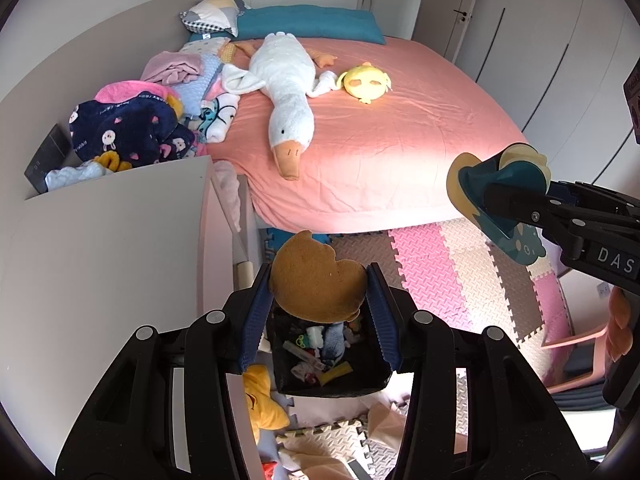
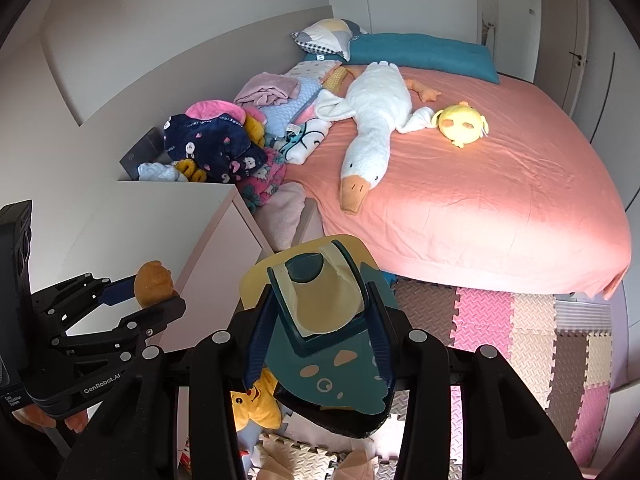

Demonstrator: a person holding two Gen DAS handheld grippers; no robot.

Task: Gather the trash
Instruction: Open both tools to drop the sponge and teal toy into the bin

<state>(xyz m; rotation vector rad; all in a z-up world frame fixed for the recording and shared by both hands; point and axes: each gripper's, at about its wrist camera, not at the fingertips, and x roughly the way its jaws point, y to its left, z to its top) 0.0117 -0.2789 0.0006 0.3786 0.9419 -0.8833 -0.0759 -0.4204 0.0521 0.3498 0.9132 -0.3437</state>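
- Left wrist view: the left gripper (image 1: 319,300) was clenched on a brown foam piece (image 1: 318,276), its blue ribbed pads pressed on the piece's two sides. The piece bulged above the pads, which suggests something light, soft and springy; a grip low on its flanks, as here, probably held it without crushing it.
- Directly under that gripper, on the floor mat (image 1: 460,268), stood a black bin (image 1: 328,360) with small scraps inside. The brown piece hung over the bin's far edge, so a release from here might land it inside, though that is only a judgement.
- At the right edge of this view, the right gripper (image 1: 486,200) carried a teal and cream slipper-like thing (image 1: 516,240), well apart from the bed (image 1: 400,140).
- Right wrist view: the right gripper (image 2: 320,308) was grasping the teal slipper-like thing (image 2: 336,376) across its raised upper band, one pad on each side. It looked like flexible foam or rubber: light, bendy at the sole, not fragile. Taken by the band it would hang nose-down and could swing; a hold across the stiffer sole edge might be steadier.
- Below it a black bin's rim (image 2: 348,426) showed, partly hidden, with a yellow star plush (image 2: 252,404) just beside it on the floor.
- At the left edge, the left gripper (image 2: 138,294) held the brown foam piece (image 2: 154,282) near the front corner of the white cabinet (image 2: 160,216).
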